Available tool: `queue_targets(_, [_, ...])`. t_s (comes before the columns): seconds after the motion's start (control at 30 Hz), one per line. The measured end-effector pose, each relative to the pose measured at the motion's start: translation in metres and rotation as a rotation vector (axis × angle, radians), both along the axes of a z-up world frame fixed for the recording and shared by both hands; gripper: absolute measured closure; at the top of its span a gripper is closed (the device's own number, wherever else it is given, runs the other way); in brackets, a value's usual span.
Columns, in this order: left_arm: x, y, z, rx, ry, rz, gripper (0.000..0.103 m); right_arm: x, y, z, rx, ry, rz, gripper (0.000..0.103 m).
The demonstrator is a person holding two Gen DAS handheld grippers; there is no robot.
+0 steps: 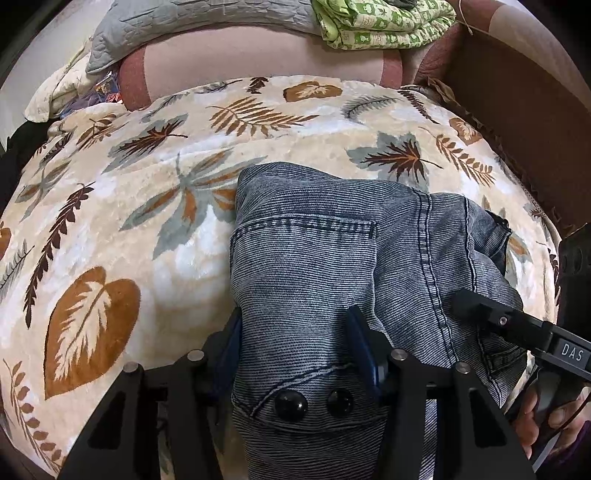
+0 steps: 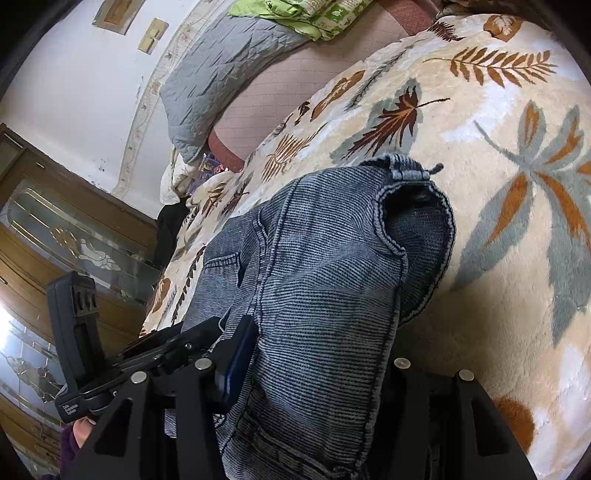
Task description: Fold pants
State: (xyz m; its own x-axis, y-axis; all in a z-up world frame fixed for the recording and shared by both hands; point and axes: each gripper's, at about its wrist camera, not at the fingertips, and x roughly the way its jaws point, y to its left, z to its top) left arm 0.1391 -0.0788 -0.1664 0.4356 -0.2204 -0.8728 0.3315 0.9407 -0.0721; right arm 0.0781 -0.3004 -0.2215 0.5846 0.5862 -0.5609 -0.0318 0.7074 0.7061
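The blue-grey denim pants [image 1: 314,258] lie bunched on a cream blanket with a leaf print [image 1: 110,221]. My left gripper [image 1: 295,332] is shut on the pants near two black buttons [image 1: 314,402]; denim fills the space between its blue pads. The right gripper's black finger [image 1: 491,314] enters from the right and rests on the denim. In the right wrist view the pants [image 2: 325,277] drape over my right gripper [image 2: 317,354], which is shut on a thick fold; only its left blue pad [image 2: 240,362] shows. The waistband opening [image 2: 417,206] gapes at the far end.
A grey quilt [image 1: 177,29] and a green patterned cloth [image 1: 384,22] lie at the far edge on a pink sheet [image 1: 258,59]. A brown board [image 1: 524,110] borders the right side. A wooden glass-panelled cabinet [image 2: 55,240] stands at the left.
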Motion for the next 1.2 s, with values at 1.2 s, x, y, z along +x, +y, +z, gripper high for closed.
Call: queue_targets(1.2, [-0.012, -0.006, 0.004, 0.063, -0.098, 0.024, 0.057, -0.002, 0.004, 0.004, -0.039, -0.035, 0.006, 0.048])
